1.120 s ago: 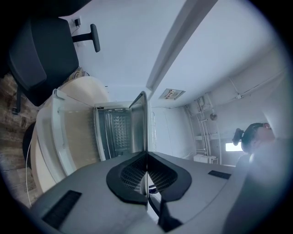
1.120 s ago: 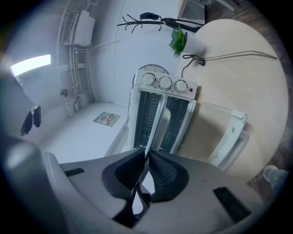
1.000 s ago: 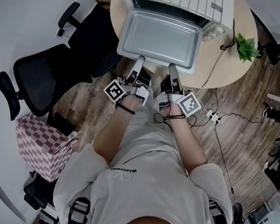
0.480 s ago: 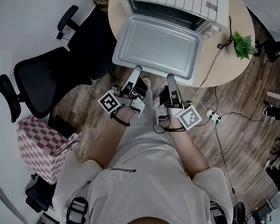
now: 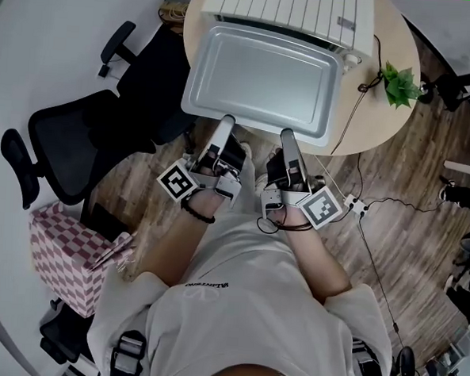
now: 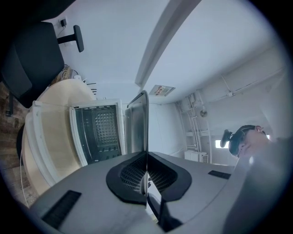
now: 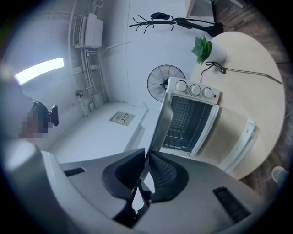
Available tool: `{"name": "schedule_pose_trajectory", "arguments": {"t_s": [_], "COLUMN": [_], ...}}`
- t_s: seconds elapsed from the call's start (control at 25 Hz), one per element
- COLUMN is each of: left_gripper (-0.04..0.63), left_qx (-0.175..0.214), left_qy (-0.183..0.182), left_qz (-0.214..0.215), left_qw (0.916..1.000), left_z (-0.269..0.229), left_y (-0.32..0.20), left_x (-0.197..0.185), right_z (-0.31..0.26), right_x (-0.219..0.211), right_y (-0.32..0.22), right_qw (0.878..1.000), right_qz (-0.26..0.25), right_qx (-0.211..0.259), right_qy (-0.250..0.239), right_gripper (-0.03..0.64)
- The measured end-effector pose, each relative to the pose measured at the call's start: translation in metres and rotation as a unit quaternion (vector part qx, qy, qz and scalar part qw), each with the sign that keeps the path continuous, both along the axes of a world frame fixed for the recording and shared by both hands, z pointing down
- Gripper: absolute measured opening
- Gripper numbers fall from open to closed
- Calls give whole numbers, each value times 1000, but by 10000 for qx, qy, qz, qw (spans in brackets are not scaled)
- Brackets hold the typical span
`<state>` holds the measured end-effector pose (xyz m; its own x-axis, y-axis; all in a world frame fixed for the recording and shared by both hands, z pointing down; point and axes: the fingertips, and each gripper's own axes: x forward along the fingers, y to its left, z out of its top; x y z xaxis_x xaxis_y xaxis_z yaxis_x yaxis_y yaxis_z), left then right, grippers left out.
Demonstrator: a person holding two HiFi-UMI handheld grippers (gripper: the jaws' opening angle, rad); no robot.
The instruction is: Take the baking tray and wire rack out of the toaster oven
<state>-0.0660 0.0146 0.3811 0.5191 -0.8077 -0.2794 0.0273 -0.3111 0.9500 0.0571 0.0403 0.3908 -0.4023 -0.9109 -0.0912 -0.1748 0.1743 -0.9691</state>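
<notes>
The grey baking tray (image 5: pixel 262 75) hangs level in front of the white toaster oven (image 5: pixel 287 8), outside its mouth. My left gripper (image 5: pixel 225 121) is shut on the tray's near rim at the left, and my right gripper (image 5: pixel 288 136) is shut on the same rim at the right. In the left gripper view the tray (image 6: pixel 137 130) shows edge-on between the pads of the left gripper (image 6: pixel 146 176), with the open oven (image 6: pixel 97 132) beyond. In the right gripper view the tray (image 7: pixel 161 125) runs from the right gripper (image 7: pixel 145 171) towards the oven (image 7: pixel 190 119). Thin bars show low inside the oven.
The oven stands on a round wooden table (image 5: pixel 371 112) with a small plant (image 5: pixel 400 82) and a cable at its right. A black office chair (image 5: pixel 87 134) stands left, a checkered box (image 5: pixel 69 245) lower left, a power strip (image 5: pixel 353 202) on the floor.
Both grippers have risen with the tray, lifting it higher in front of the oven. It now hides the oven's mouth in the head view.
</notes>
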Motion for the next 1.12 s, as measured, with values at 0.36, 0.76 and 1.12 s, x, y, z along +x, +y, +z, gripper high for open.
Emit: {"name": "schedule_pose_trajectory", "arguments": {"t_s": [0.36, 0.76, 1.12], "left_gripper": [5, 5, 6], "left_qx": [356, 437, 254], "left_qy": [104, 176, 162], "left_qz": [-17, -16, -36], "left_qw": [9993, 9989, 9995], "left_z": [-41, -62, -50], "left_y": [-40, -133, -207], "left_x": [11, 39, 53], "right_z": [-41, -65, -55], "right_x": [13, 41, 54], "right_y": [-42, -133, -204], "right_qw": [9992, 9980, 9980], "right_qz": [30, 288, 495], "right_qx": [386, 538, 342], "right_qy": [96, 192, 175], "right_gripper": [29, 29, 29]}}
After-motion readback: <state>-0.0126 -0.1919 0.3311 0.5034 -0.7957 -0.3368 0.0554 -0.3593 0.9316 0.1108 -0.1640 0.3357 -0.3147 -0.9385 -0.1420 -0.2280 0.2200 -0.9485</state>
